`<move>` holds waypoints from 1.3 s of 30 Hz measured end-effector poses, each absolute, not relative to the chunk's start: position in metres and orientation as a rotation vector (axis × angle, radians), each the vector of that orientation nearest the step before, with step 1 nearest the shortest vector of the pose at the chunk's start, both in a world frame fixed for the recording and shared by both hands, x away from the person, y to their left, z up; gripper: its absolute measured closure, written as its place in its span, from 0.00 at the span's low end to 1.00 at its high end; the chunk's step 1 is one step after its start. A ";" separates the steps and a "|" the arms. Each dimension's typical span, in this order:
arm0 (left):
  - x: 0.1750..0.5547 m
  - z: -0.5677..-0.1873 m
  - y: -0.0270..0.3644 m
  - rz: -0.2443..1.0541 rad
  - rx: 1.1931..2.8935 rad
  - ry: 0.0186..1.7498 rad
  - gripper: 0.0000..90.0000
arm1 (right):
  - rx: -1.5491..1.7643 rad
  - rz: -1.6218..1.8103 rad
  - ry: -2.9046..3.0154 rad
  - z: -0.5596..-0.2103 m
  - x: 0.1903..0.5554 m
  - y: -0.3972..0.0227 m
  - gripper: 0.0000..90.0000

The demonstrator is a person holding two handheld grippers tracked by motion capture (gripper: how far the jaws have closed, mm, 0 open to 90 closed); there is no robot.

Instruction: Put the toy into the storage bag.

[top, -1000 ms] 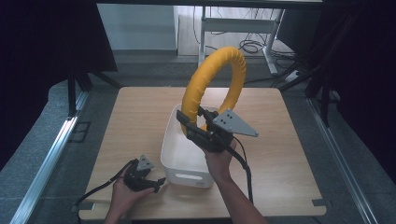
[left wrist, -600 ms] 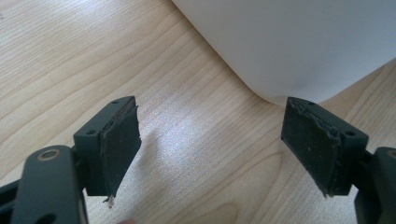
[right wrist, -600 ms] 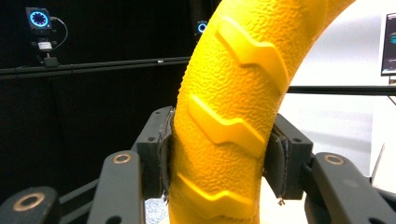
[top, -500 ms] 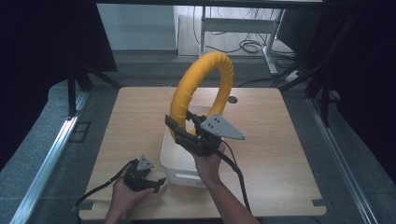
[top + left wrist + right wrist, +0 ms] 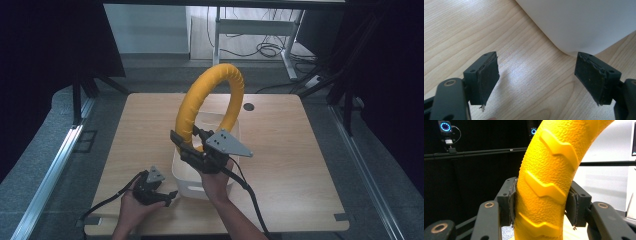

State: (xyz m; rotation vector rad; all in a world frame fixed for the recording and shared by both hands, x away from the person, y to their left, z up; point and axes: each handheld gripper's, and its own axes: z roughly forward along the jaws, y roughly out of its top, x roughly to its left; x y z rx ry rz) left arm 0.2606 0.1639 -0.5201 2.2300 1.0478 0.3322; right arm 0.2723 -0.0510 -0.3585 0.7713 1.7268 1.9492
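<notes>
Yellow and knobbly, the big ring (image 5: 210, 107) stands upright in our right gripper (image 5: 192, 150), and the pads (image 5: 512, 202) are clamped hard on its lower left arc, one on each side of the tube, with raised chevron ridges showing between them in the right gripper view. From the high view we hold the ring above the white plastic bin (image 5: 200, 177), its lower part hanging over the bin's opening, the grey three-cornered plate on the gripper pointing to the right. Down at the near left corner of the wooden table (image 5: 295, 150) our left gripper (image 5: 165, 197) rests low, just beside the bin's near left corner. Its jaws stand wide apart with nothing between them, bare wood grain beneath and the bin's rounded white wall curving just ahead in the left gripper view. A small dark round spot (image 5: 249, 106) marks the tabletop beyond the ring.
</notes>
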 end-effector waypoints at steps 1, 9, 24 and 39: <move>0.261 -0.520 0.164 0.332 2.230 1.048 0.22 | 0.776 1.946 1.737 -0.360 0.272 -0.051 0.55; 0.261 -0.520 0.164 0.333 2.239 1.045 0.22 | 0.810 1.946 1.740 -0.372 0.273 -0.047 0.55; 0.260 -0.520 0.164 0.329 2.235 1.047 0.22 | 0.829 1.932 1.744 -0.390 0.268 -0.036 0.55; 0.261 -0.521 0.163 0.330 2.240 1.047 0.22 | 0.853 1.922 1.767 -0.400 0.264 -0.035 0.54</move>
